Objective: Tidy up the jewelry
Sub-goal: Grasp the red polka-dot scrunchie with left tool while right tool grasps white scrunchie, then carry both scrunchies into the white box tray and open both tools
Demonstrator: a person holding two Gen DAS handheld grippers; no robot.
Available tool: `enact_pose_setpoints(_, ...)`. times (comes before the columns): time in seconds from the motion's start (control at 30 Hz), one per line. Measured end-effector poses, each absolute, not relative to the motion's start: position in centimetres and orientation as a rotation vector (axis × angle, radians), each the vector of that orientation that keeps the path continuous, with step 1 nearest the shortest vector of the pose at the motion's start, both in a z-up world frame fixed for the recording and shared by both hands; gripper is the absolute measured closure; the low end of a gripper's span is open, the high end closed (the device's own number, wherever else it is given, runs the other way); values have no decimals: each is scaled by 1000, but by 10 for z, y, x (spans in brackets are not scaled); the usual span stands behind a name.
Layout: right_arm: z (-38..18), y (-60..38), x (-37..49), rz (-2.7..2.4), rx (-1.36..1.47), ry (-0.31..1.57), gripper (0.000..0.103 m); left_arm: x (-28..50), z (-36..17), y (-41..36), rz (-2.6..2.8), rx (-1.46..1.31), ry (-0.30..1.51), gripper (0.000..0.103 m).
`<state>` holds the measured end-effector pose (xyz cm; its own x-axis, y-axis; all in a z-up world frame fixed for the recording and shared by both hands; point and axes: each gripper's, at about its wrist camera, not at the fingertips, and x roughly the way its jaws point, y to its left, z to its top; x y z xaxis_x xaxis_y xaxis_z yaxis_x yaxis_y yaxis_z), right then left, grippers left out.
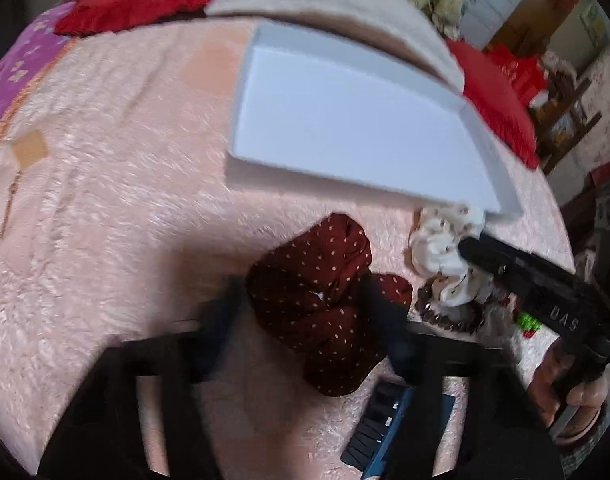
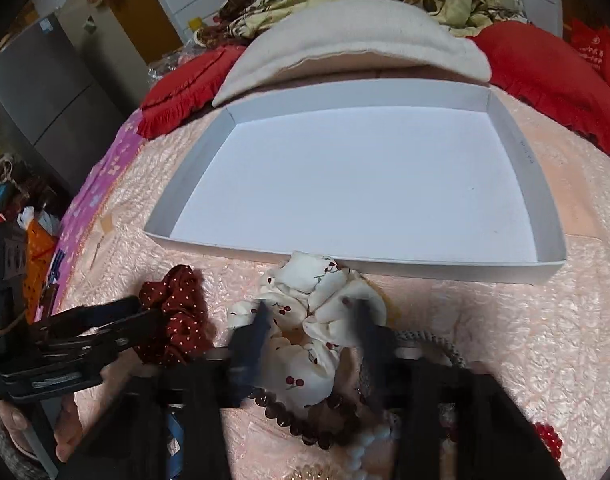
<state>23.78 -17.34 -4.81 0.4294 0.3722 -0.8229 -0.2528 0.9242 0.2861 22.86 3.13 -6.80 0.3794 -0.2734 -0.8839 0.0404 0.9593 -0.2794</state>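
Observation:
On the pink bedspread lies a dark red dotted scrunchie point(image 1: 313, 280), and my left gripper point(image 1: 301, 312) has its blurred fingers against both sides of it. Seen from the right wrist view, the left gripper point(image 2: 153, 316) bites the edge of that scrunchie point(image 2: 177, 320). A white cherry-print scrunchie point(image 2: 317, 292) lies just before the empty white box point(image 2: 545, 200). My right gripper point(image 2: 311, 316) has its blurred fingers sunk into the scrunchie's folds, with fabric between them. In the left wrist view the right gripper point(image 1: 465, 246) reaches the white scrunchie point(image 1: 437, 240) beside the box point(image 1: 345, 120).
Under and near the white scrunchie lie a dark brown bead bracelet point(image 2: 289, 420), white pearls point(image 2: 369, 440), a grey bead chain point(image 2: 425, 336) and red beads point(image 2: 549, 436). A blue and black case point(image 1: 385, 420) lies near the left gripper. Red pillows point(image 2: 545, 72) and a cream cushion point(image 2: 345, 40) stand behind the box.

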Motion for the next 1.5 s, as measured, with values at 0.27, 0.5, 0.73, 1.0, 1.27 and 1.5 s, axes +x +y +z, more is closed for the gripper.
enact_pose_setpoints(0.27, -19, -175, 224, 427, 154, 994, 99, 212, -34, 35, -212, -217, 1102, 94)
enact_pose_setpoints(0.5, 29, -170, 205, 449, 81, 885, 99, 191, 24, 38, -220, -161, 958, 94)
enact_pose_setpoints(0.73, -10, -160, 211, 403, -33, 949, 25, 177, 32, 43, -196, -129, 923, 94)
enact_pose_setpoints(1.0, -55, -149, 243, 353, -73, 1054, 95, 174, 22, 46, -182, -127, 949, 94)
enact_pose_setpoints(1.27, 8, -172, 223, 413, 35, 935, 98, 171, 40, 47, -207, -135, 940, 94)
enact_pose_setpoints(1.5, 60, -194, 253, 351, 33, 863, 98, 221, 71, 30, -222, -78, 941, 94)
